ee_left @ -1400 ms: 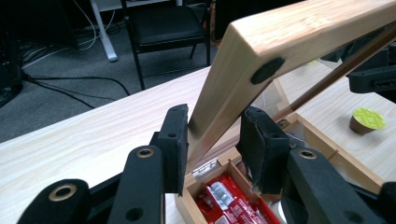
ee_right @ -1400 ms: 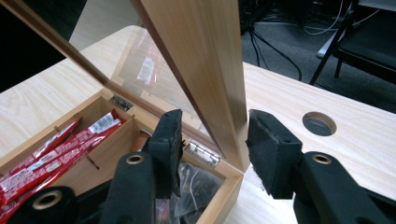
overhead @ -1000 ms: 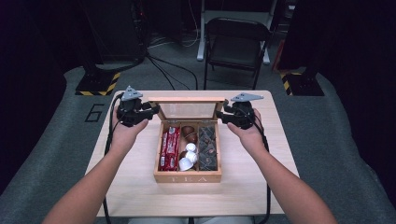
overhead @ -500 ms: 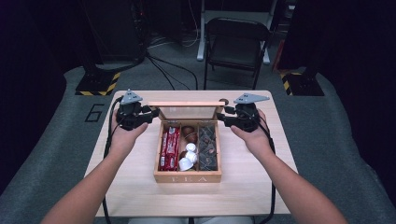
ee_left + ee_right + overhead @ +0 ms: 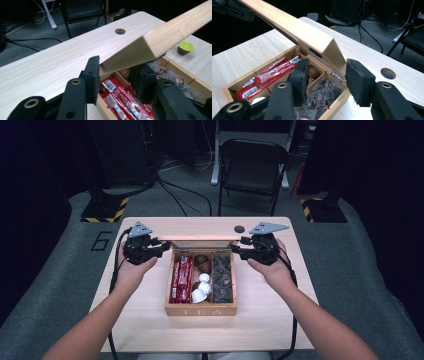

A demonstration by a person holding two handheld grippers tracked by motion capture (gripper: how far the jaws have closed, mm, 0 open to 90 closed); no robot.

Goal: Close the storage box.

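Observation:
A wooden tea box (image 5: 200,310) sits mid-table with its hinged lid (image 5: 202,240) lifted off the front. My left gripper (image 5: 162,247) is shut on the lid's left corner, which is pinched between the pads (image 5: 116,75). My right gripper (image 5: 237,249) has the lid's right corner (image 5: 294,30) between its jaws (image 5: 327,72). Those jaws have just been opening slightly, with the pads still against the wood. Inside the box lie red sachets (image 5: 181,277) on the left, brown and white capsules (image 5: 201,287) in the middle, and dark tea bags (image 5: 222,277) on the right.
A green-topped capsule (image 5: 185,47) stands on the table beyond the box's right side. The tabletop has a round hole (image 5: 239,229) behind the box. A black folding chair (image 5: 252,165) and cables stand on the floor past the far edge.
The lid has swung further up and back, now seen almost edge-on from above. My right hand has risen a little with it. The left hand has hardly moved.

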